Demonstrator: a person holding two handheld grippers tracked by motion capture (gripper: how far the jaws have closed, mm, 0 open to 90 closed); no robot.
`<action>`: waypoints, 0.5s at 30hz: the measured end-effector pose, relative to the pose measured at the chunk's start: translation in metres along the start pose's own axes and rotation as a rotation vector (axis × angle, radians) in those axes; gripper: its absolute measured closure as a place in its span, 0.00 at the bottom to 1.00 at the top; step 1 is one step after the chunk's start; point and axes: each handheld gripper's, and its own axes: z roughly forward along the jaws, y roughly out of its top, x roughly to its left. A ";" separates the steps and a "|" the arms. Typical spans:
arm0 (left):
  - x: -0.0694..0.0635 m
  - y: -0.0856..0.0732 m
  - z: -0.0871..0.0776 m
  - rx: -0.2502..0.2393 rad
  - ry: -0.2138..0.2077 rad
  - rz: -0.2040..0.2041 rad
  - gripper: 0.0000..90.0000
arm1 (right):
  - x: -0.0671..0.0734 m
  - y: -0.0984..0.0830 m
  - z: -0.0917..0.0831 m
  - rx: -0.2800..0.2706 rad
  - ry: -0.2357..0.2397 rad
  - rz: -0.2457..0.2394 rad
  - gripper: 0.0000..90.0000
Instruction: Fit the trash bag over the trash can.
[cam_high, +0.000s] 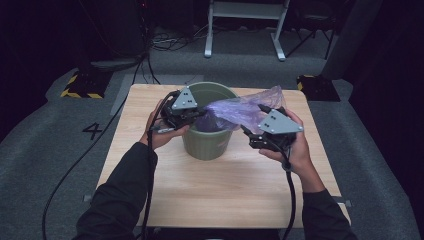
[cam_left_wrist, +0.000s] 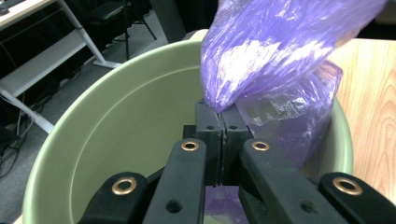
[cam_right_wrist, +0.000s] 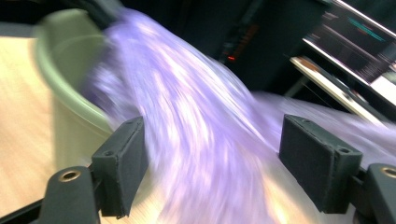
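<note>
A green plastic bucket (cam_high: 207, 142) stands at the back middle of the wooden table (cam_high: 225, 195). A thin purple plastic bag (cam_high: 245, 107) drapes from inside the bucket out over its right rim. My left gripper (cam_high: 200, 114) reaches over the bucket's left rim. In the left gripper view, the left gripper (cam_left_wrist: 222, 116) is shut on a pinch of the bag (cam_left_wrist: 280, 51) above the bucket's inside (cam_left_wrist: 116, 130). To the right of the bucket, my right gripper (cam_high: 254, 120) is open. In the blurred right gripper view, its jaws stand wide around the bag (cam_right_wrist: 187, 116) without pressing it.
Beyond the table are a grey floor, a white desk frame (cam_high: 245, 25) and loose cables. Yellow-and-black striped blocks (cam_high: 80, 85) sit near both back corners. A cable trails from each gripper toward the table's front edge.
</note>
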 end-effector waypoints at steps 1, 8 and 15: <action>0.001 -0.001 -0.001 -0.001 0.002 -0.003 0.99 | -0.003 -0.007 -0.004 -0.008 -0.006 0.041 0.27; 0.011 -0.015 -0.005 0.002 0.007 -0.033 0.99 | -0.012 -0.041 -0.014 -0.079 0.068 0.182 0.23; 0.013 -0.021 -0.005 -0.035 -0.005 -0.067 0.85 | -0.009 -0.037 0.005 -0.075 0.131 0.138 0.68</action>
